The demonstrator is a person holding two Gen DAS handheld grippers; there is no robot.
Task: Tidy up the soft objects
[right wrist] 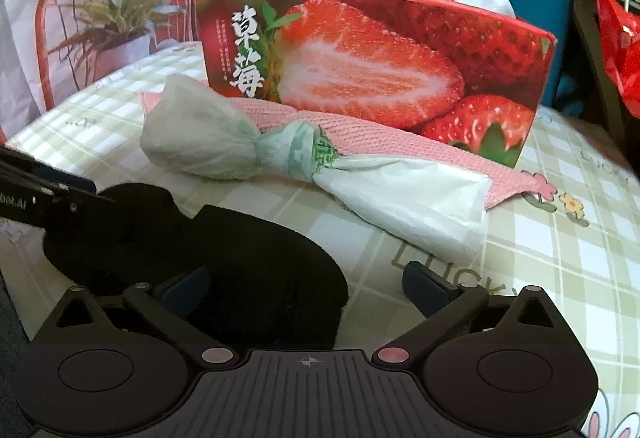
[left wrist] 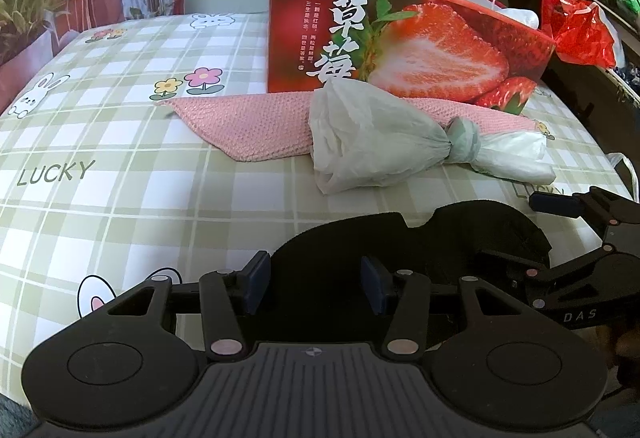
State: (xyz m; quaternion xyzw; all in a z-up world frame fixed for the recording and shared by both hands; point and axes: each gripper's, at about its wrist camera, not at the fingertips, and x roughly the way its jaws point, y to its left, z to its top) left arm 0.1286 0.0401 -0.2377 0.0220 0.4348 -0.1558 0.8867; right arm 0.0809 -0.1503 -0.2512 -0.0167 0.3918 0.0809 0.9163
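The flat black fabric piece (left wrist: pixel 400 238) lies limp on the green-checked bed sheet (left wrist: pixel 120 142) directly in front of both grippers; it is judged light and floppy, best pinched at an edge. The left gripper (left wrist: pixel 316 284) stands half-open astride it, grip undeterminable, while the right gripper (right wrist: pixel 306 286) is spread wide and released. Ahead, the knotted white plastic bag (left wrist: pixel 372 142) and pink knitted cloth (left wrist: pixel 248 126) crowd the red strawberry-printed carton (left wrist: pixel 400 38); the left of the sheet is open.
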